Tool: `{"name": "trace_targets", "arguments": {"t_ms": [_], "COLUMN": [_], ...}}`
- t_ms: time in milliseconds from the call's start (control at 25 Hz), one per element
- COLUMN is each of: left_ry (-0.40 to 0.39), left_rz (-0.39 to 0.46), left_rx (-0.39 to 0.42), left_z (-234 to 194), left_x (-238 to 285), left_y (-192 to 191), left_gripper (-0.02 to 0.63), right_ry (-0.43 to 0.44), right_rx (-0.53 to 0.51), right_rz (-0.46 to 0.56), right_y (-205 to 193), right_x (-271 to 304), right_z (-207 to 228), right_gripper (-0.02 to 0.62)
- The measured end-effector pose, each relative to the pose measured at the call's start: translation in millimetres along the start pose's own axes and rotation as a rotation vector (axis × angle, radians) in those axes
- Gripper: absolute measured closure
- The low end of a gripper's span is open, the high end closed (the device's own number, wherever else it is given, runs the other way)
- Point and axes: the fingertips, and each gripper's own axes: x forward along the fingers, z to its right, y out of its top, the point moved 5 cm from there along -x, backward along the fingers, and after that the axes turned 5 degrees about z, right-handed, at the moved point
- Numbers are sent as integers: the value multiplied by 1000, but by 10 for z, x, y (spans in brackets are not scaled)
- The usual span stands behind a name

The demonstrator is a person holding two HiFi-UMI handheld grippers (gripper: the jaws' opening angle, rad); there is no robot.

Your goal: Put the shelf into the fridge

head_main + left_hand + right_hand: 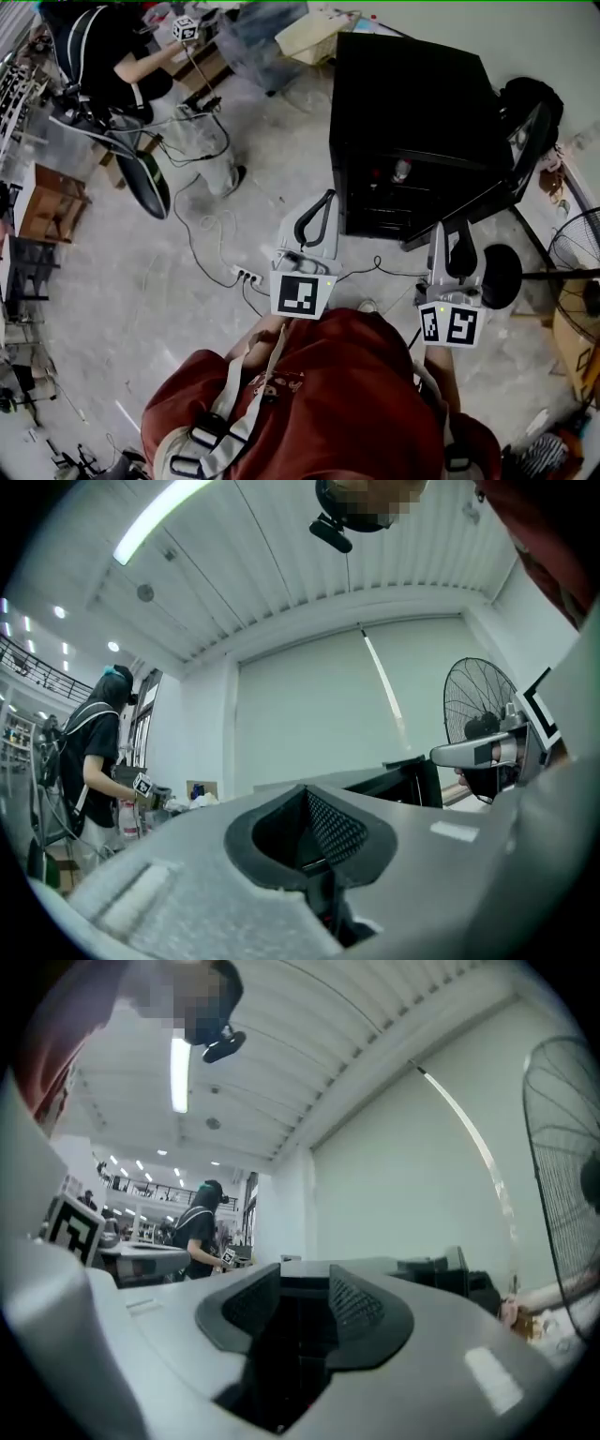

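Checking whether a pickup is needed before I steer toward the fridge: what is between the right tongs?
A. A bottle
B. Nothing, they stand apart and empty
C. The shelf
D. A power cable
B: in the right gripper view the right tongs stand wide apart, with only empty space between their two pads.

This is a big lab or workshop hall. The bare concrete floor point(112, 300) is strewn with cables point(192, 242) and a power strip point(247, 276). Cardboard boxes point(47, 202) sit at nine o'clock and a standing fan point(574, 246) at three. Tube lights point(159, 522) hang under a ribbed ceiling point(281, 574), and another person point(112, 47) works at eleven.
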Motion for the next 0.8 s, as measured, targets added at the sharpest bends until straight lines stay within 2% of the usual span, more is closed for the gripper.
{"name": "trace_targets", "arguments": {"t_ms": [120,400,520,800], "left_ry": [2,12,8,8], "left_rz": [17,23,9,8], "left_rx": [-1,6,-5,-7], "left_z": [-7,2,19,46], "left_x": [10,-3,-10,-53], "left_y": [79,114,65,25], "left_gripper": [600,600,600,600], "right_ry": [15,-14,3,19], "right_rx": [-83,-54,-48,-53], "right_rz": [16,2,-13,-30], "right_y": [107,107,70,48], "right_x": [54,49,39,22], "right_z": [2,79,72,60], "right_gripper": [457,521,594,597]}}
